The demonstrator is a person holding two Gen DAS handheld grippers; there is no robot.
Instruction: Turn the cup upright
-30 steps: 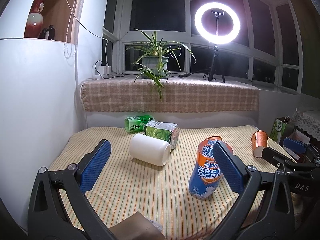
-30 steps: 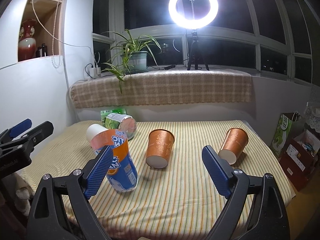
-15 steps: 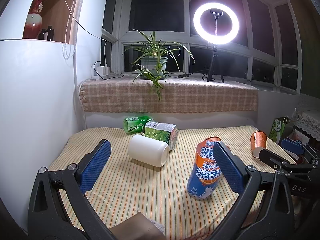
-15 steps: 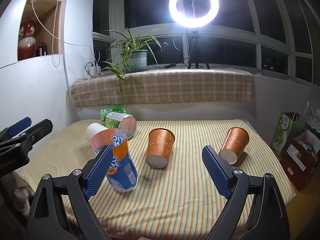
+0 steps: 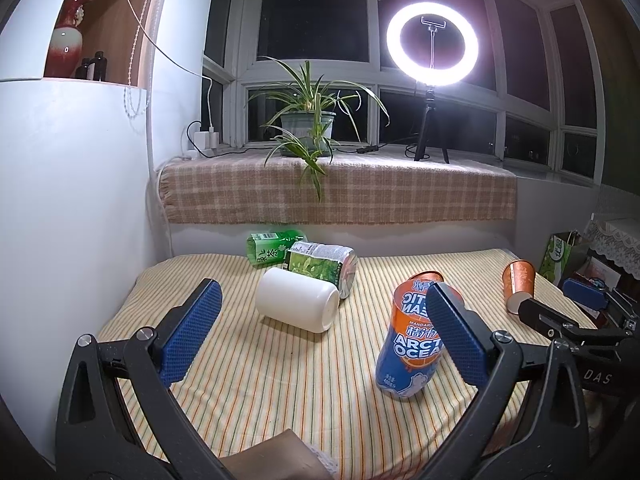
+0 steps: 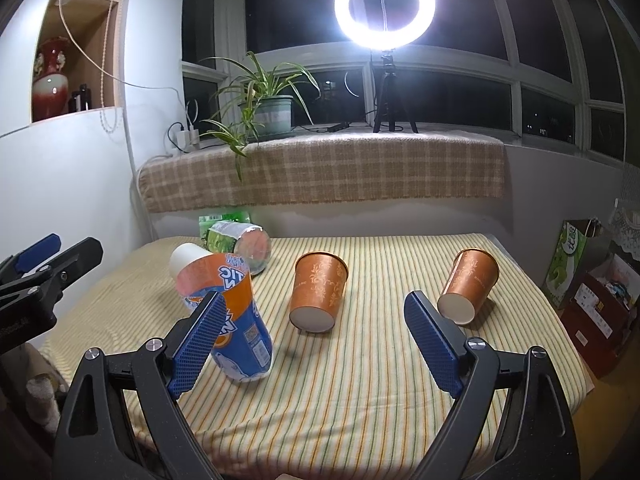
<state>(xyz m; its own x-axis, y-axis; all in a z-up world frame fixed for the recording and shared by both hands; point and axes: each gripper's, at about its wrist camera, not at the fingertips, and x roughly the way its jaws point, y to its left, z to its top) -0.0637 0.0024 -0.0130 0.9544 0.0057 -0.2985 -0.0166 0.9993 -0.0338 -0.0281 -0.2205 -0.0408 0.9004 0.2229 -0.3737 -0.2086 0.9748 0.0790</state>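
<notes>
- The worktop (image 6: 360,380) runs from the two pairs of tongs back to a wall ledge.
- On the ledge behind it stand a potted plant (image 6: 266,114) to the left and a ring light on a tripod (image 6: 385,4) to the right.
- In the right wrist view, a printed can (image 6: 228,320) stands tilted at front left, and a cup on its side (image 6: 319,290) lies to its right.
- A second tipped cup (image 6: 468,286) lies further right, well apart.
- Behind the can lies a white cup (image 5: 298,304) on its side, with a lying tin (image 5: 322,266) just behind it.
- A carton (image 5: 274,248) lies at the back, left of the tin.
- A bag (image 6: 572,256) stands off the right edge.
</notes>
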